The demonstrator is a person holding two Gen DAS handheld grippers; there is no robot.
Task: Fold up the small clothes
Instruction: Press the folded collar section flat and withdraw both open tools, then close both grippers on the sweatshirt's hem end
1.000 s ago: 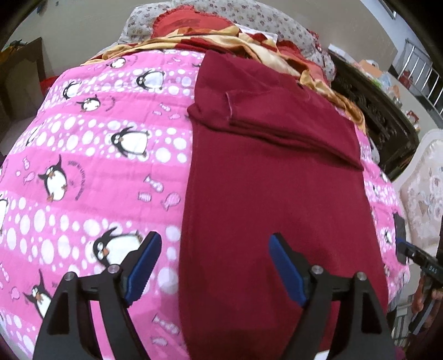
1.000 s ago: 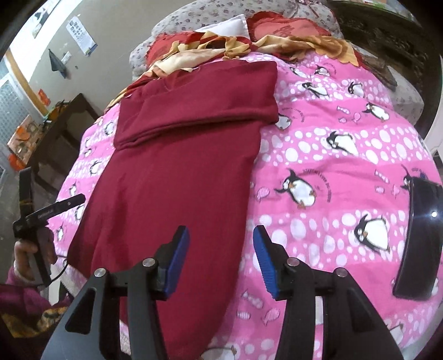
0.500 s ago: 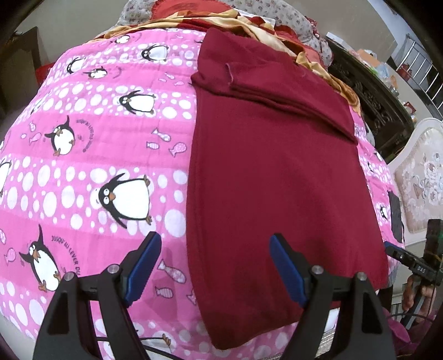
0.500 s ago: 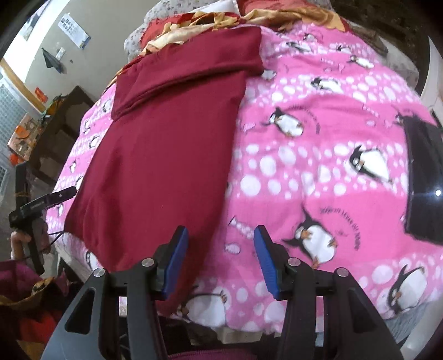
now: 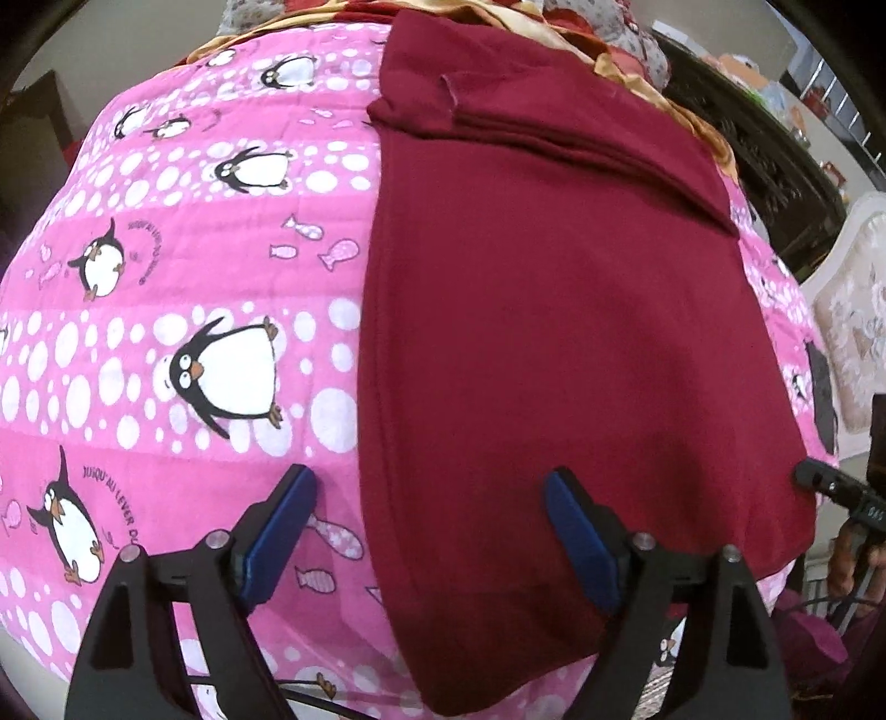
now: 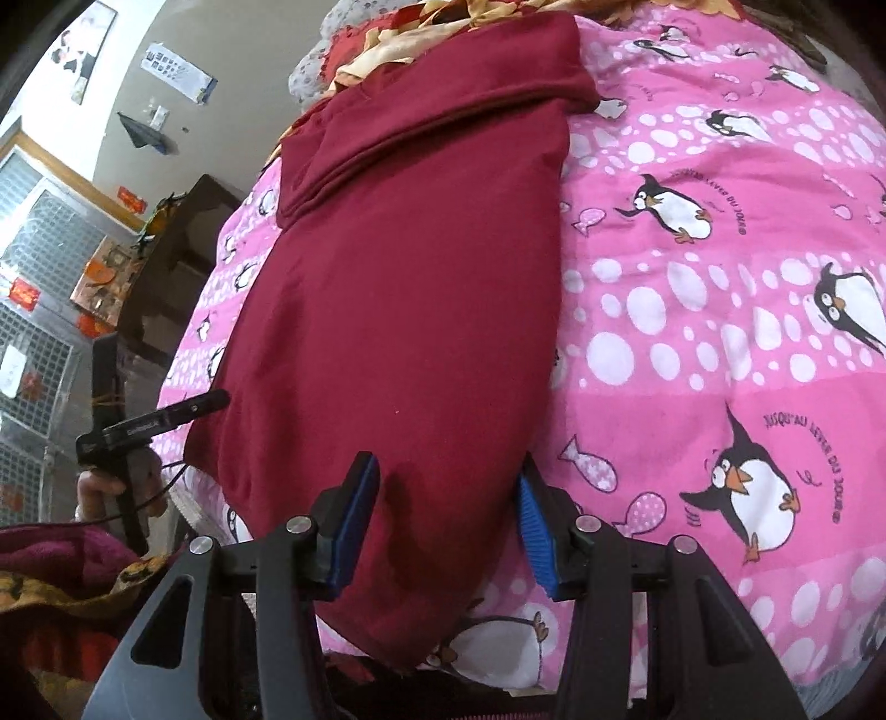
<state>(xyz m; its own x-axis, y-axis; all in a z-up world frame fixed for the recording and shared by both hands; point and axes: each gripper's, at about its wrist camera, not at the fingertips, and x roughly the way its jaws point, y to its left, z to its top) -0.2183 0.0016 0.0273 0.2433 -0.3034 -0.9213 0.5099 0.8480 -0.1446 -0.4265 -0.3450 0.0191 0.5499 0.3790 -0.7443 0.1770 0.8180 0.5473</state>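
Right now a dark red garment (image 5: 554, 343) lies flat along a bed covered by a pink penguin quilt (image 5: 183, 288), its long body running from the near edge at 6 o'clock up toward 12 o'clock. At the far end the cloth is doubled over into a thick folded band (image 5: 554, 127) that crosses the garment's width. In the left wrist view the left claw (image 5: 426, 531) is spread wide and grips nothing; one blue pad (image 5: 279, 534) is over the quilt just beside the garment's left hem, the other over the red cloth near its bottom edge. At 3 o'clock in that view the tip of the other tool shows past the garment's lower corner. In the right wrist view the right claw (image 6: 446, 520) is likewise released, its two blue pads straddling the garment's near right corner, with red cloth (image 6: 410, 310) filling the gap between them; whether either pad touches the fabric cannot be told. At 9 o'clock there a hand (image 6: 119, 482) holds the left tool's handle beyond the bed's edge. A crumpled heap of gold and red bedding (image 5: 559, 33) sits against the garment's far end at 12 o'clock.
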